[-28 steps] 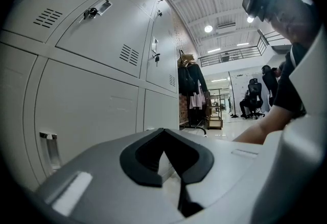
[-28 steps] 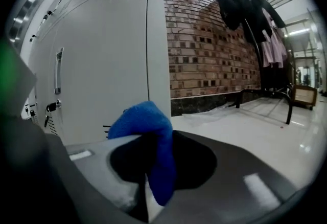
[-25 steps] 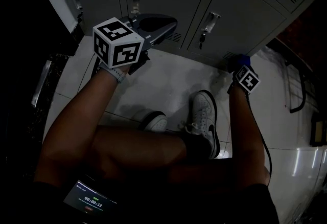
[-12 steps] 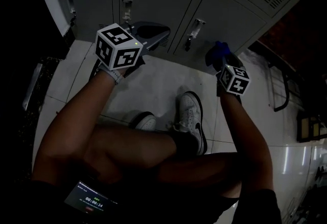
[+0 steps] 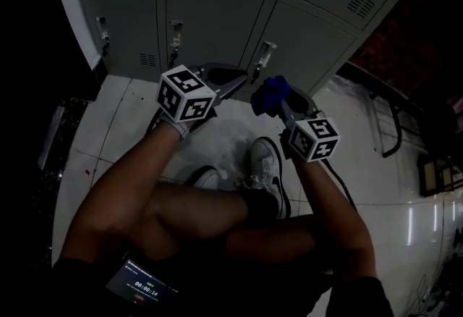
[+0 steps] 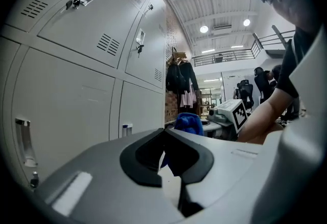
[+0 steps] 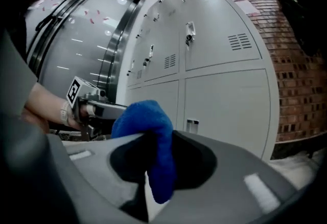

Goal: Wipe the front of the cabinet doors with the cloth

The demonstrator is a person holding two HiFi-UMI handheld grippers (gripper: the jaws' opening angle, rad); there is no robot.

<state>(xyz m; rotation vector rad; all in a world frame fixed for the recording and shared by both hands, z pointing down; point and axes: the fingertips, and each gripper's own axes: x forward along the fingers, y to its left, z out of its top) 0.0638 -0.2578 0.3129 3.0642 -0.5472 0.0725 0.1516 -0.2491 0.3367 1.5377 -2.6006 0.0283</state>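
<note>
Grey metal cabinet doors [image 5: 210,19] with small handles and vent slots stand ahead, low to the floor. My right gripper [image 5: 281,100] is shut on a bunched blue cloth [image 5: 268,94], held just in front of the doors and apart from them. In the right gripper view the cloth [image 7: 148,120] hangs down between the jaws of that gripper [image 7: 153,138], with the doors [image 7: 225,100] behind. My left gripper [image 5: 235,77] sits just left of the cloth. Its jaws meet at the tips, and this gripper [image 6: 164,133] holds nothing. The cloth [image 6: 188,123] shows beyond it.
The person's bare legs and white shoes [image 5: 271,171] rest on the glossy white tiled floor [image 5: 116,127]. A phone [image 5: 145,286] with a running timer lies on the lap. A dark metal frame [image 5: 394,116] stands at right, and a black object [image 5: 54,134] lies at left.
My right gripper has carried the blue cloth up and leftward, from the right side to beside the left gripper. The left gripper has shifted slightly right.
</note>
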